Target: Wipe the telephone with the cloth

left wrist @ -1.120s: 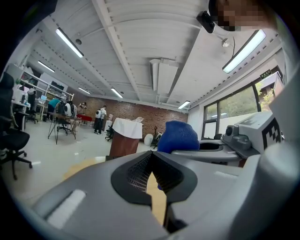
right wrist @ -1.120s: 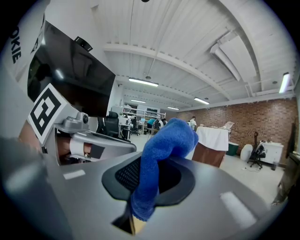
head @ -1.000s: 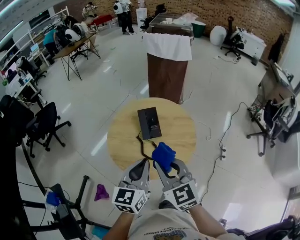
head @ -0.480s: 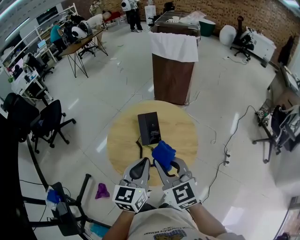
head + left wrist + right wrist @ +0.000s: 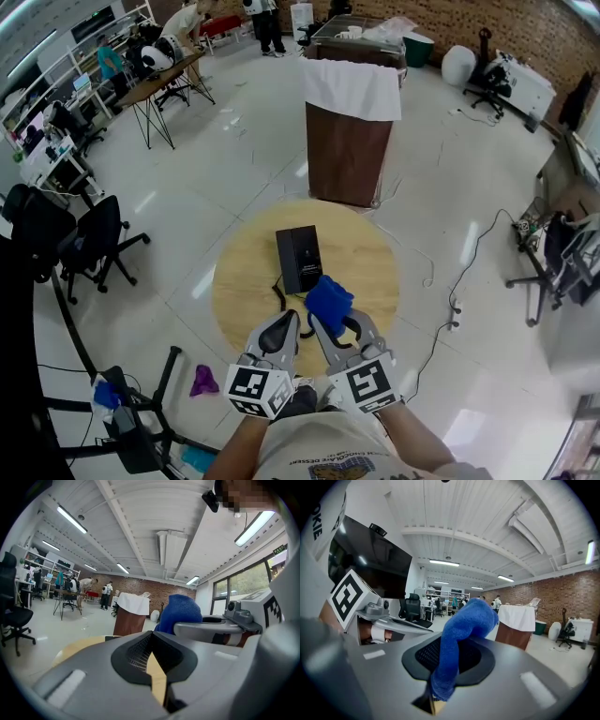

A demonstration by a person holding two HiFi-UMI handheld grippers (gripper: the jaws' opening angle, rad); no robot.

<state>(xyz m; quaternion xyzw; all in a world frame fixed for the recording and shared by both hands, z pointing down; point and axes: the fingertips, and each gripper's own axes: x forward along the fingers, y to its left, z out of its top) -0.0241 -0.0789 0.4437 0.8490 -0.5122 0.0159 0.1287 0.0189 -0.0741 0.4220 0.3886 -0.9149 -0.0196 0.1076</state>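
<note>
A black telephone (image 5: 298, 258) lies on the round wooden table (image 5: 366, 272), its cord (image 5: 278, 291) curling toward me. My right gripper (image 5: 333, 319) is shut on a blue cloth (image 5: 328, 302), which bunches up above the jaws just short of the telephone's near end. In the right gripper view the cloth (image 5: 461, 634) hangs pinched between the closed jaws. My left gripper (image 5: 287, 319) hovers beside it on the left, shut and holding nothing. From the left gripper view the cloth (image 5: 180, 613) shows to the right, with the table (image 5: 79, 644) ahead.
Beyond the table stands a brown pedestal draped in white (image 5: 347, 141). A black office chair (image 5: 89, 244) sits to the left, and a tripod stand (image 5: 141, 412) and a purple scrap (image 5: 202, 382) at lower left. A cable (image 5: 450, 281) trails on the floor at right.
Both grippers have come a little closer to the telephone, side by side. The blue cloth stays pinched in the right one.
</note>
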